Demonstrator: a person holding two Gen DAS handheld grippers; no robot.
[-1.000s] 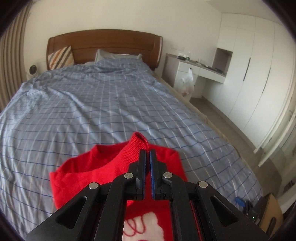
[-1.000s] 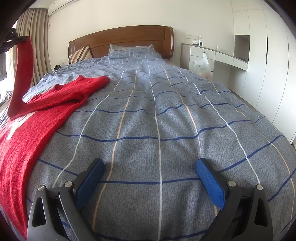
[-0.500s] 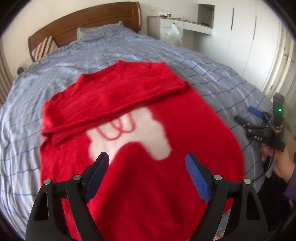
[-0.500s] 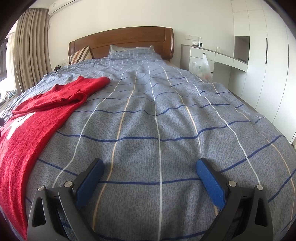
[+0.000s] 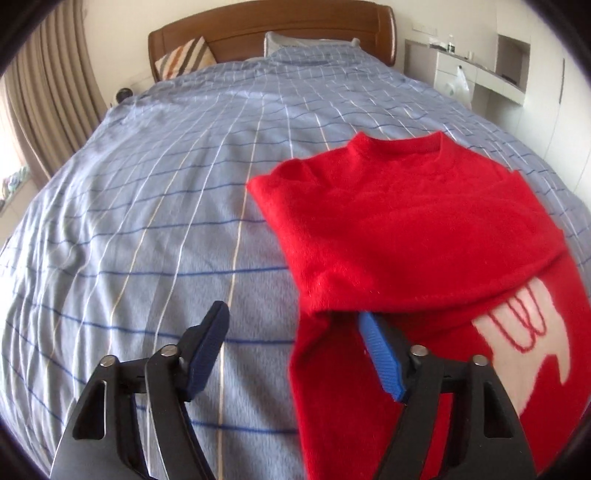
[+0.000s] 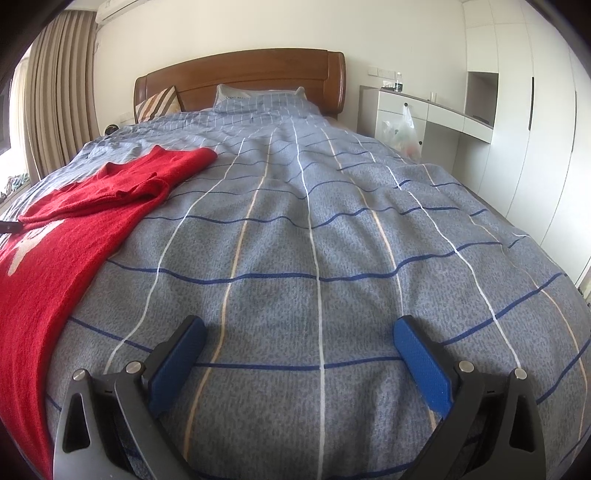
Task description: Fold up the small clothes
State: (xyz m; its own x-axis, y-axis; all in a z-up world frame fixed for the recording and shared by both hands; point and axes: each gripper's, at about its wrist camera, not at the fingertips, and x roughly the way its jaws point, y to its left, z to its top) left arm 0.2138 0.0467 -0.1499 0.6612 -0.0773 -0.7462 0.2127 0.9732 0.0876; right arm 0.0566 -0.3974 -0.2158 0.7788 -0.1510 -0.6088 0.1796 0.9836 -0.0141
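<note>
I am seeing the red sweater point(image 5: 406, 221) lying on the bed point(image 5: 166, 184) near its foot edge, sleeve folded across. My left tool point(image 5: 295, 347) is gaping wide at its side edge; my right tool point(image 6: 301, 354) is hovering spread, holding nothing.

Both wrist views look low along the bed point(image 6: 332, 229) toward the headboard point(image 5: 273, 22). The left view sits close over the red sweater point(image 5: 406, 229), lower right of frame. The right view shares that sweater, at its left edge, and the headboard.
</note>
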